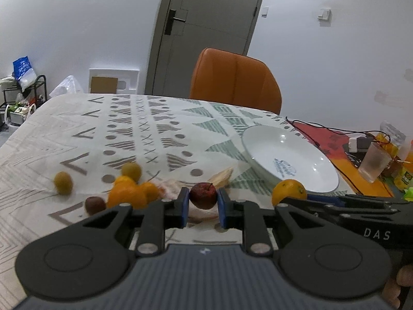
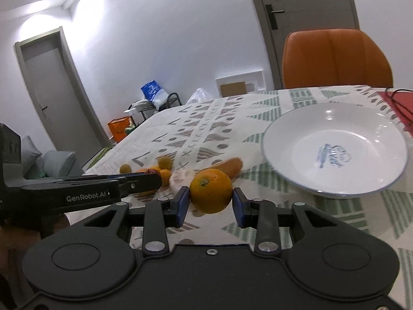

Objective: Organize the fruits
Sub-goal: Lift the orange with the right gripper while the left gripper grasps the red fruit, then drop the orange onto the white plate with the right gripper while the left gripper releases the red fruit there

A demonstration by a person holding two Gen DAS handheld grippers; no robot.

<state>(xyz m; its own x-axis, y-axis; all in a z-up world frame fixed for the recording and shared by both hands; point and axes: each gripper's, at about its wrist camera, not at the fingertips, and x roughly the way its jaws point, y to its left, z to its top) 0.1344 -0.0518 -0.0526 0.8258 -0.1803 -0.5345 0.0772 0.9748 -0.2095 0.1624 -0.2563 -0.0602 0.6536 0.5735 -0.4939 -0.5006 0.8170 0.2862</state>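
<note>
My left gripper (image 1: 203, 204) is shut on a small dark red apple (image 1: 203, 195), held just above the patterned tablecloth. My right gripper (image 2: 210, 202) is shut on an orange (image 2: 210, 190), which also shows in the left wrist view (image 1: 288, 191) beside the plate. An empty white plate (image 1: 289, 155) with a blue mark lies to the right; it shows in the right wrist view (image 2: 335, 149) too. To the left lie several loose fruits: oranges (image 1: 129, 193), two yellow-green fruits (image 1: 63, 183), and a small brown one (image 1: 94, 204).
An orange chair (image 1: 235, 80) stands at the table's far edge. A frosted glass (image 1: 373, 162), cables and packets sit at the right on a red mat (image 1: 317, 134). A long orange-brown food item (image 2: 227, 166) and a pale round one (image 2: 180, 178) lie near the fruits.
</note>
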